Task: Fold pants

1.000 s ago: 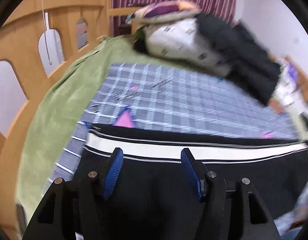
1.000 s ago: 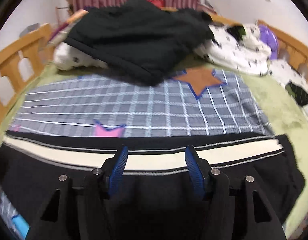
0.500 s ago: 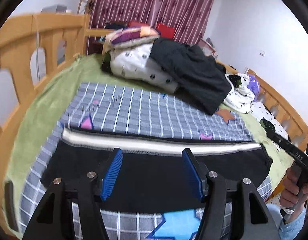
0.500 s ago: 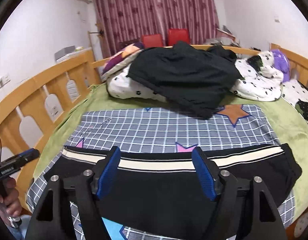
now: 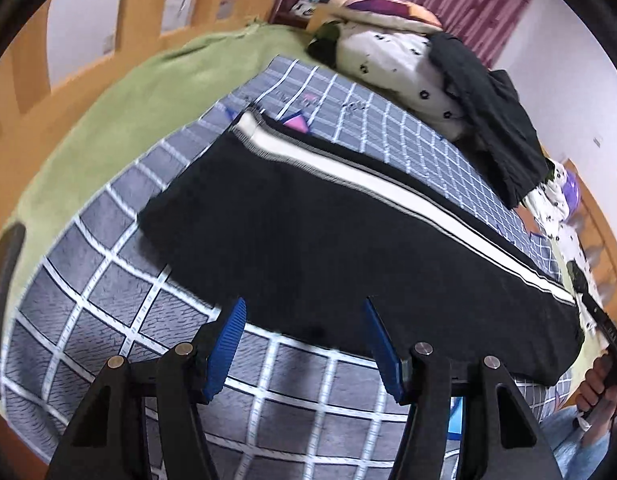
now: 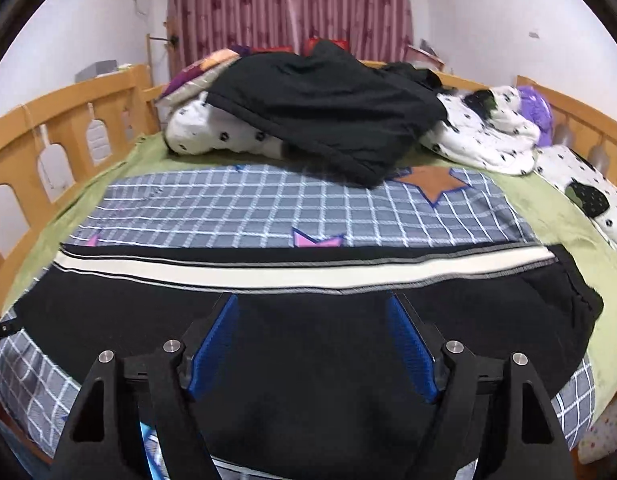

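Black pants point(image 5: 308, 220) with a white side stripe point(image 5: 348, 172) lie flat and lengthwise across a grey checked blanket point(image 5: 108, 300). My left gripper point(image 5: 303, 302) hovers open over the pants' near edge, towards their left part, with nothing pinched between its blue pads point(image 5: 228, 340). In the right wrist view the pants point(image 6: 108, 312) span the frame, stripe point(image 6: 268, 272) on the far side. My right gripper point(image 6: 310, 298) stands open above the black cloth just short of the stripe, its pads point(image 6: 412, 352) wide apart and gripping nothing.
A pile of black clothes point(image 6: 328, 108) and white spotted bedding point(image 6: 480, 140) fills the far end of the bed. Wooden rails point(image 6: 48, 128) line both sides, over a green sheet point(image 5: 108, 92). A person's hand point(image 5: 596, 384) holds the other gripper at the right.
Both grippers drew back from the stripe towards the near side. The right jaws widened. The left gripper then dropped close to the pants' near edge and rolled, tilting its view.
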`<action>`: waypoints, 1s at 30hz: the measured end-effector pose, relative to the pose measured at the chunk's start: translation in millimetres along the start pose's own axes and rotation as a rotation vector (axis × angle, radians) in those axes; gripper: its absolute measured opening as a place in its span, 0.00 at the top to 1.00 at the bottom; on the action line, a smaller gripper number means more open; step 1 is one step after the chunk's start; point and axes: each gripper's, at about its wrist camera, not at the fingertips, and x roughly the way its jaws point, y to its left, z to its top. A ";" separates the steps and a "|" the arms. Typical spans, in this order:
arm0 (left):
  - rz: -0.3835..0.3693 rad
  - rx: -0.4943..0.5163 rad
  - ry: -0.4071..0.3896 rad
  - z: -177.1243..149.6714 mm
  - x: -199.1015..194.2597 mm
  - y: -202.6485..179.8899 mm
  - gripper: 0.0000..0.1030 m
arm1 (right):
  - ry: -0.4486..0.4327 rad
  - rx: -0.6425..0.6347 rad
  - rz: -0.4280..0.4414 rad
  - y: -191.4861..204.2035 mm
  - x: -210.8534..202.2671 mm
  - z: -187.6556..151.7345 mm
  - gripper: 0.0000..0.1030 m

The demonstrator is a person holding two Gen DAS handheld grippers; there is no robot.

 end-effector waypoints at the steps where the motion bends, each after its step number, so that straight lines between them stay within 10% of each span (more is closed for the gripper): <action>1: -0.002 -0.008 0.002 -1.4 5.3 4.2 0.43 | 0.011 0.008 0.001 -2.2 3.9 0.0 0.27; 16: -0.182 -0.219 -0.011 -2.0 40.8 73.2 0.58 | 0.111 -0.090 -0.003 21.1 26.6 -5.1 0.27; 19: -0.156 -0.296 -0.018 3.4 47.2 84.5 0.75 | 0.104 -0.111 0.002 28.2 25.1 -6.1 0.27; 30: -0.075 -0.371 -0.038 31.3 69.8 85.6 0.75 | 0.094 -0.134 -0.003 32.9 21.5 -6.4 0.27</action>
